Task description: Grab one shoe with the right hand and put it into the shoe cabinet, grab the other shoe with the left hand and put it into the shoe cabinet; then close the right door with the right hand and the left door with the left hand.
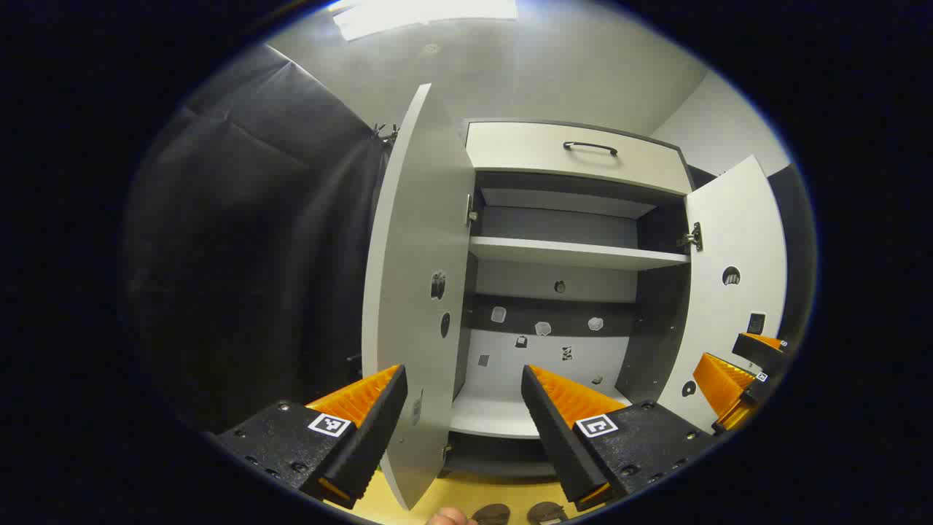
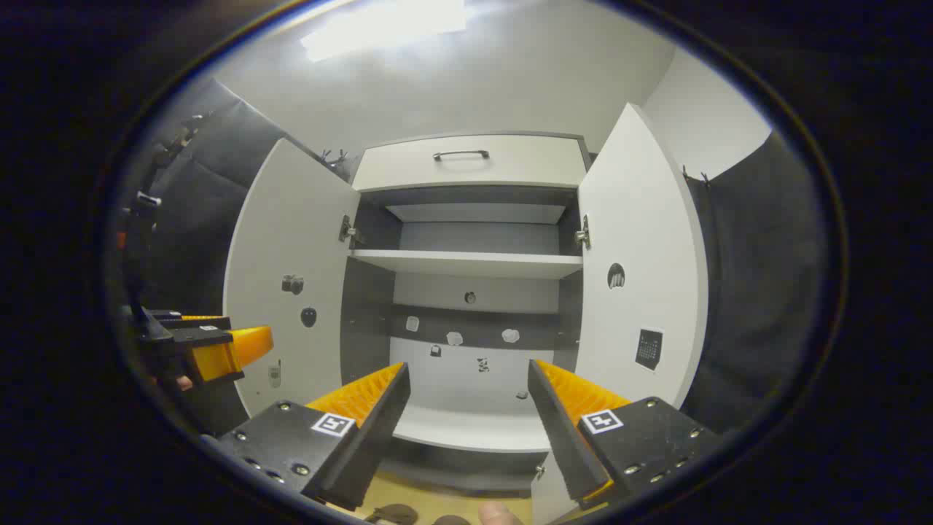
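The shoe cabinet [image 1: 576, 251] [image 2: 466, 262] stands in front of me with both doors swung open. In the left gripper view, the left door [image 1: 419, 240] is close and edge-on, and the right door [image 1: 732, 240] hangs at the far right. My left gripper [image 1: 463, 373] is open and holds nothing; it also appears at the left of the right gripper view [image 2: 219, 350]. My right gripper [image 2: 468, 368] is open with nothing in it, in front of the lower shelf [image 2: 474, 430]; it shows beside the right door [image 1: 736, 379]. Two dark rounded shapes [image 1: 519, 513] [image 2: 397, 515], too cropped to identify, lie at the bottom edge on the yellow floor.
A drawer with a dark handle [image 2: 461, 154] tops the cabinet, and a middle shelf [image 2: 466, 262] divides it. Small stickers dot the back panel [image 2: 455, 337] and both doors. Black cloth walls stand on both sides. A fingertip [image 2: 499, 513] pokes in at the bottom.
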